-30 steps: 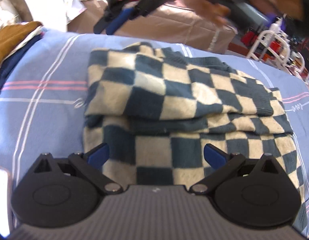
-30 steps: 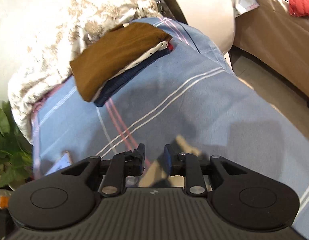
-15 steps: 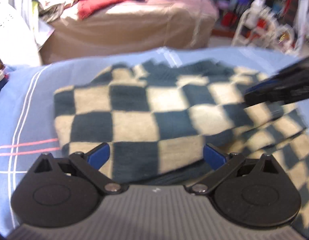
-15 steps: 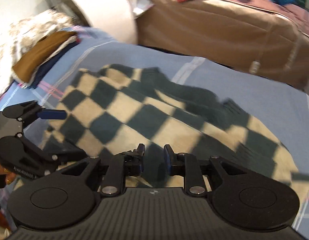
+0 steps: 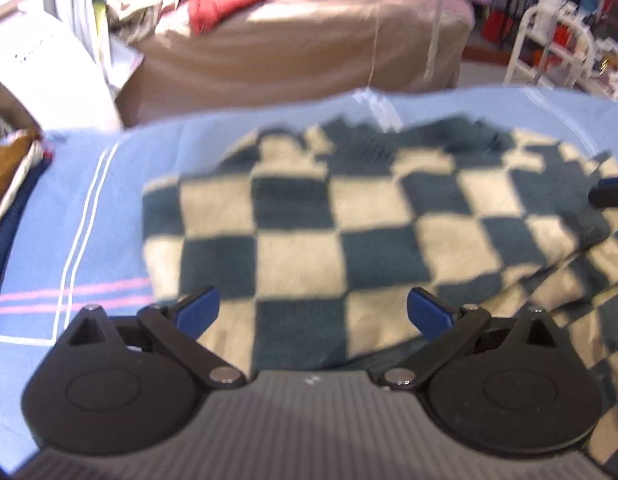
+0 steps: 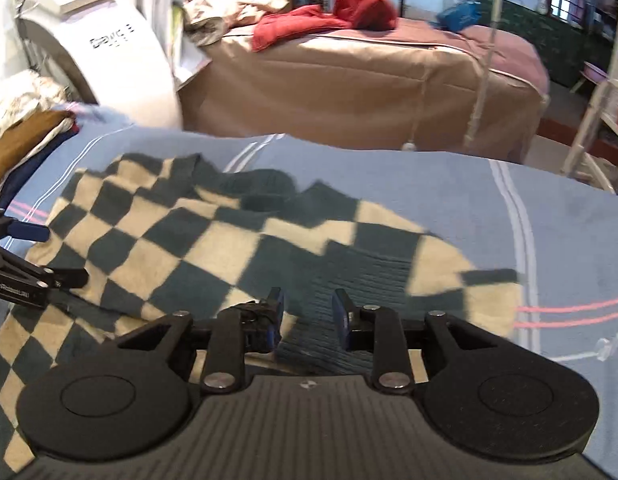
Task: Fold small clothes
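A dark teal and cream checkered knit garment (image 5: 341,216) (image 6: 213,240) lies partly folded on the blue striped bedsheet (image 5: 65,208) (image 6: 569,240). My left gripper (image 5: 313,312) hovers wide open over the near left part of the garment, nothing between its blue pads. My right gripper (image 6: 307,314) sits low over the garment's ribbed dark edge, its jaws opening with no cloth pinched between them. The left gripper's fingers (image 6: 25,256) show at the left edge of the right wrist view. A right fingertip (image 5: 609,196) shows at the right edge of the left wrist view.
A stack of folded clothes (image 6: 25,140) with a brown piece on top lies at the far left of the bed. Beyond the bed stand a white machine (image 6: 105,48), a brown-covered bed with a red garment (image 6: 329,16), and a white rack (image 5: 565,44) at right.
The right gripper swung from the folded stack over to the checkered garment and its jaws widened. The left gripper shifted across the garment's near edge, staying open.
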`<state>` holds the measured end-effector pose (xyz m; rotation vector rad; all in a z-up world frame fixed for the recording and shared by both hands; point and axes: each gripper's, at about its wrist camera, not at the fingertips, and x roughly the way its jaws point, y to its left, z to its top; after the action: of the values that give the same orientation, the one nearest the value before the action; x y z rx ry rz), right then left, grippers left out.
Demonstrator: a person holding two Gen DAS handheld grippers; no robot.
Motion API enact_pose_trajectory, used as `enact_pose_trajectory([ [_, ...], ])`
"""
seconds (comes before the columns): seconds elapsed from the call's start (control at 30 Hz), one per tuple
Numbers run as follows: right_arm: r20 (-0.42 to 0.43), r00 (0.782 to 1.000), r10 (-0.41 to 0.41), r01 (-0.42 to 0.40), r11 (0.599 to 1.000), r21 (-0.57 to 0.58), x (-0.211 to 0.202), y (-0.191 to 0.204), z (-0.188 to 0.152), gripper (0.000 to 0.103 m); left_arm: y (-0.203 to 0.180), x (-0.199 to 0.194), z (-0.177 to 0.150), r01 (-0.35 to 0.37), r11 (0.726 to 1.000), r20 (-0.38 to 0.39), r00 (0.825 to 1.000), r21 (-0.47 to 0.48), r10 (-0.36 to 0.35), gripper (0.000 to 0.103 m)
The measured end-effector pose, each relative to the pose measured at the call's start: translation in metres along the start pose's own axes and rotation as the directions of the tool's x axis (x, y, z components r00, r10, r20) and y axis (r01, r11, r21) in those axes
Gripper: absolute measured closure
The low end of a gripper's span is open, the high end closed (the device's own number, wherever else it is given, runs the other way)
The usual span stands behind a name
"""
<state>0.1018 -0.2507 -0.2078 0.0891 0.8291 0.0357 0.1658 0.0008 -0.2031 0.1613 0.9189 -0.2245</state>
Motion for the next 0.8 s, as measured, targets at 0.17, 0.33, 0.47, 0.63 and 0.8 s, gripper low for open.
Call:
enact_pose_trajectory([
  [0.17, -0.094, 0.990, -0.108, 0.115, 0.990, 0.076, 0.015, -0.041, -0.021, 0.050, -0.008, 0.034, 0.004, -0.056, 0.998, -0.077, 0.995, 0.035, 0.059, 0.000],
  [0.33, -0.077, 0.991, -0.108, 0.110, 0.994, 0.012, 0.024, -0.044, -0.042, 0.048, -0.006, 0.044, -0.002, -0.054, 0.998, -0.069, 0.996, 0.040, 0.056, 0.000],
  [0.47, -0.052, 0.995, -0.088, 0.090, 0.995, 0.043, 0.010, -0.046, -0.039, 0.048, -0.006, 0.029, -0.001, -0.061, 0.998, -0.073, 0.995, 0.032, 0.063, 0.000],
  [0.63, -0.025, 1.000, 0.016, -0.014, 0.997, 0.081, -0.066, -0.053, -0.070, 0.044, 0.000, -0.043, -0.041, -0.023, 0.999, -0.026, 0.999, 0.024, 0.024, 0.000],
  [0.8, -0.099, 0.992, 0.077, -0.066, 0.992, 0.110, -0.126, -0.032, -0.127, 0.028, 0.009, -0.106, -0.118, -0.012, 1.000, -0.118, 0.993, -0.004, 0.012, 0.000],
])
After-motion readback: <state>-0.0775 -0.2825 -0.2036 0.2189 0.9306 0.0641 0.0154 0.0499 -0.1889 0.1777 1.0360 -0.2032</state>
